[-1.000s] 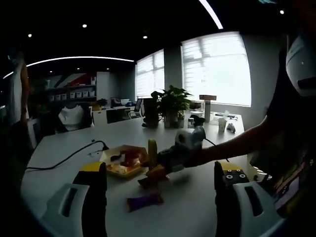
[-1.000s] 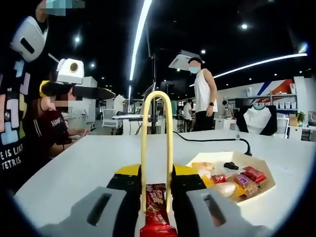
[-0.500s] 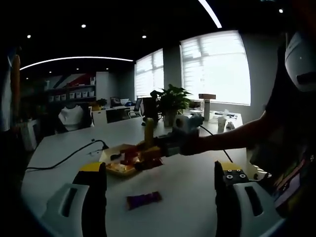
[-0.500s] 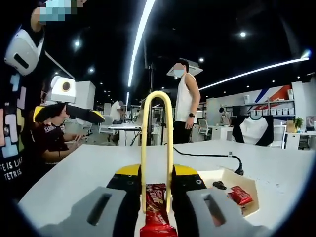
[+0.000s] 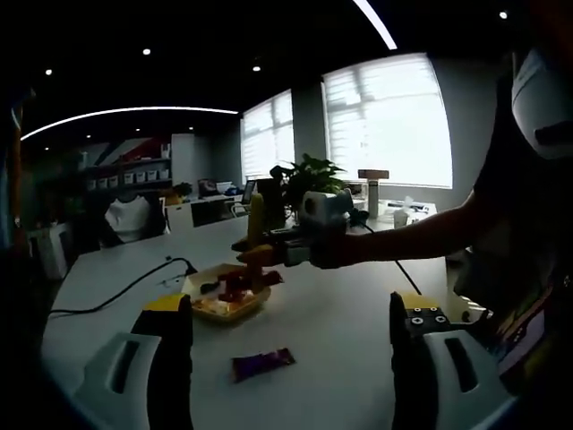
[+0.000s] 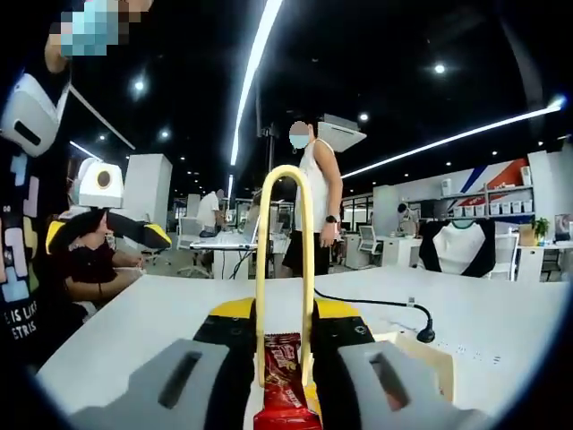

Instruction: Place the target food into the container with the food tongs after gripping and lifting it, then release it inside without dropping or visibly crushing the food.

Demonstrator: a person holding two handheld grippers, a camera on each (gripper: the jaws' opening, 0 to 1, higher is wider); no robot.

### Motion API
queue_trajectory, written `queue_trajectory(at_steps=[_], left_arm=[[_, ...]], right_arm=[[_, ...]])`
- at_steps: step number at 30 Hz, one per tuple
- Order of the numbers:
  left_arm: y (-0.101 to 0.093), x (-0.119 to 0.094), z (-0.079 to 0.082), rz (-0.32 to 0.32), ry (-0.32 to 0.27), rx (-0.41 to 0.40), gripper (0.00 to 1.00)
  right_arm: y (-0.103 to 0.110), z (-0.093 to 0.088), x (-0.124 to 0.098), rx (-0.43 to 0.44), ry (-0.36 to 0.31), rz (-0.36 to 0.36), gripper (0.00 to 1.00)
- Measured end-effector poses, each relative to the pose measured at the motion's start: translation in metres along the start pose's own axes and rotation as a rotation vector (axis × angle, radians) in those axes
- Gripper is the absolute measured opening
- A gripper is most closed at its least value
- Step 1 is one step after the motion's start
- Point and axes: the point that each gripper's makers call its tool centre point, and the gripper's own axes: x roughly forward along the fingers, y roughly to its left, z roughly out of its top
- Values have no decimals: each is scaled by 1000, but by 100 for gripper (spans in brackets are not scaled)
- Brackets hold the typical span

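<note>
Right tongs [image 6: 283,358] pinch yellow looped food tongs [image 6: 285,269] holding a red snack packet [image 6: 285,372] above the snack-filled yellow tray [image 5: 224,305]; left tongs [image 5: 291,336] gape wide, empty.

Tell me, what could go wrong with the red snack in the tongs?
The red snack hangs in the yellow tongs over the tray. If the right gripper loosens early, it might fall and land outside. Squeezing harder could crush it. The tray already holds snacks, so it may slide off them.

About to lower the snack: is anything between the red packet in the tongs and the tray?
Nothing visible blocks it. The right gripper holds the yellow tongs with the red packet just above the tray; the purple packet lies aside on the table.
</note>
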Motion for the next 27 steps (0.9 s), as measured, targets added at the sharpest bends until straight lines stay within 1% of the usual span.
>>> queue_trajectory(at_steps=[4,6,7,8,9,10,11,14,16,19,20,23,25,26,27], left_arm=[[1,-1,1,3,-3,1,97],[2,-2,0,8,-5,-6,97],[2,-1,0,8,-10,-10,96],[1,-1,-1,4,-10,-12,96],[1,0,-3,2,-3,-14,97],[0,1,-5,3,6,-9,97],[0,2,-7,1,10,-5,96],[-4,2,-7,-11,11,-7,96],[-5,3,-8,-12,12,-7,96],[-4,3,-6,-8,4,-16,96],[-2,2,-6,-2,2,-19,96],[0,1,-6,-1,8,-1,96],[2,0,-8,-1,18,0,96],[3,-1,-9,1,20,0,96],[5,-1,-10,8,22,0,96]], right_arm=[[-15,3,5,-6,1,-15,18],[-25,7,7,-25,-6,-41,18],[-34,11,7,-21,-33,-81,18],[-38,17,9,16,-77,-95,18],[-40,18,10,12,-86,-94,18],[-44,16,12,-13,-66,-105,18],[-45,15,15,-23,-52,-100,18],[-50,16,23,-28,-49,-93,18],[-63,9,31,-22,-33,-106,18],[-70,-1,37,-16,-12,-117,18],[-76,-10,43,-11,7,-123,18],[-83,-22,51,-15,31,-132,18],[-86,-33,55,-11,73,-130,18],[-91,-39,57,-12,95,-141,18],[-92,-41,59,-2,95,-139,18]])
